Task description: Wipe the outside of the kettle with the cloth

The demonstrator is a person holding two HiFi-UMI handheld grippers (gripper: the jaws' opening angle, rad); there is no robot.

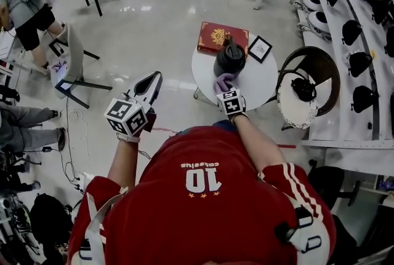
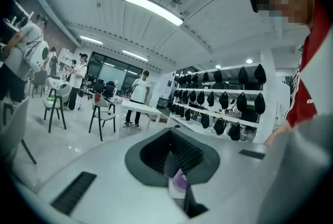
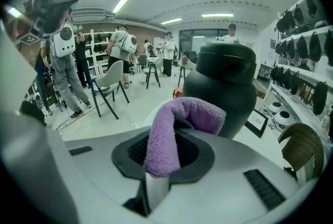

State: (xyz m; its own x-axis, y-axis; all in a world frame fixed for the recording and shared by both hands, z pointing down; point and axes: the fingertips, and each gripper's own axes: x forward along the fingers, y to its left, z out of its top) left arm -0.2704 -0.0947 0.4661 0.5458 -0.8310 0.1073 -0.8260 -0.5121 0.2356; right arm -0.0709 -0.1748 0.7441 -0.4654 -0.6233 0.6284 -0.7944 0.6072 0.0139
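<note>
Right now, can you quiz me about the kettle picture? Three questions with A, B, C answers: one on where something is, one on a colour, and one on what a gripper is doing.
1. Where is the kettle?
A on a chair
B on the floor
C on the round white table

2. What colour is the cloth?
A purple
B green
C yellow

3. What is the right gripper doing?
A open and empty
B shut on the cloth
C lying flat on the table

Answers:
1 C: the kettle stands on the table, near the red book.
2 A: both views show the cloth as purple.
3 B: its jaws pinch the cloth, which is right at the kettle's side.
</note>
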